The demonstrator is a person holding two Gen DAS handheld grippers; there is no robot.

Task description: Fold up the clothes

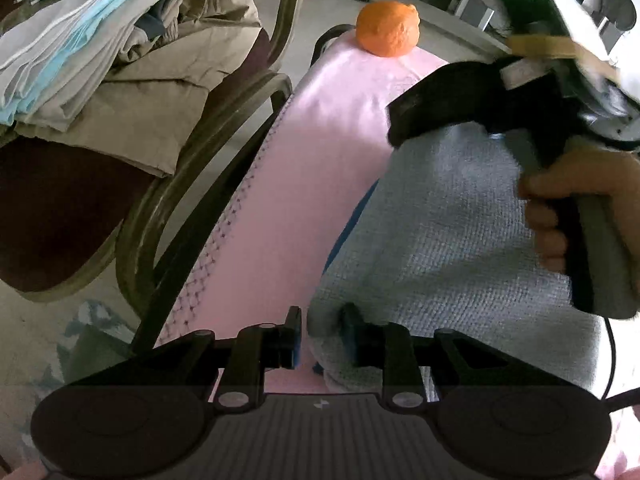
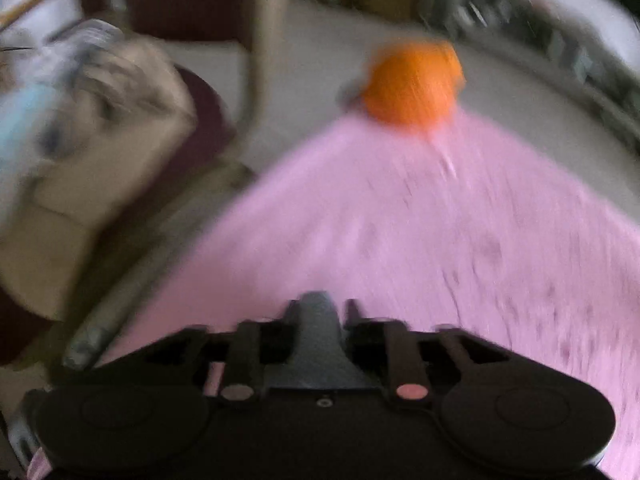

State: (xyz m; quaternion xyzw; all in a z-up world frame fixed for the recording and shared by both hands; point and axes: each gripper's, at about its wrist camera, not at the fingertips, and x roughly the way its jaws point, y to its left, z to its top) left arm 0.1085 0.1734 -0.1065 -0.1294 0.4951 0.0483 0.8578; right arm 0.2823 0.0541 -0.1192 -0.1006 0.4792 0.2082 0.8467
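**Both tongs over a grey towel on a pink cloth**

The left tongs (image 1: pixel 320 336) pinch the near edge of a grey towel (image 1: pixel 440 220) lying on the pink-covered table (image 1: pixel 320 140). The right tongs (image 2: pixel 320 312), blurred, hold grey cloth between their tips; a hand (image 1: pixel 580 208) grips their handle. Beyond sits an orange ball (image 1: pixel 387 28). Left, folded clothes (image 1: pixel 120 60) rest on a chair (image 1: pixel 224 128).

Waffle-knit grey cloth (image 1: pixel 440 220), smooth pink cover (image 1: pixel 320 128), matt orange ball (image 1: pixel 387 29)
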